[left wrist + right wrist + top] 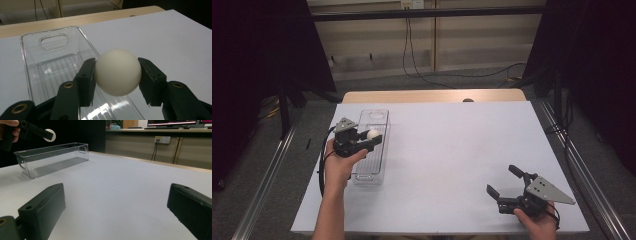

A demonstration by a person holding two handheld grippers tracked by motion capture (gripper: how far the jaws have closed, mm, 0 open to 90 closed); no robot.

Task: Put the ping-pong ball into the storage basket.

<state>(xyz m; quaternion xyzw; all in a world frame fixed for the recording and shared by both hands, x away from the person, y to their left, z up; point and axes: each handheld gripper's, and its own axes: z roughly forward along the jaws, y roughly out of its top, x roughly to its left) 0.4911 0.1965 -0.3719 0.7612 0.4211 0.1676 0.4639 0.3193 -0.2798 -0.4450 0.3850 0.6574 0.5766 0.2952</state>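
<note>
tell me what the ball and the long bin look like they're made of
Ball: likely matte plastic, off-white, smooth with no shine or seam showing. Bin: clear hard plastic, probably acrylic; the table shows through its walls, glare on its ribbed floor, moulded handle slot at the end.

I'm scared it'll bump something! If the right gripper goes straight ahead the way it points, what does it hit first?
Probably nothing soon: the right gripper faces bare white table. The clear bin sits off to one side.

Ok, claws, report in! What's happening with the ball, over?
Left claw shut on ball, held above the clear bin. Right claw open, empty, resting low on the table. Nothing in the way, bin empty.
</note>
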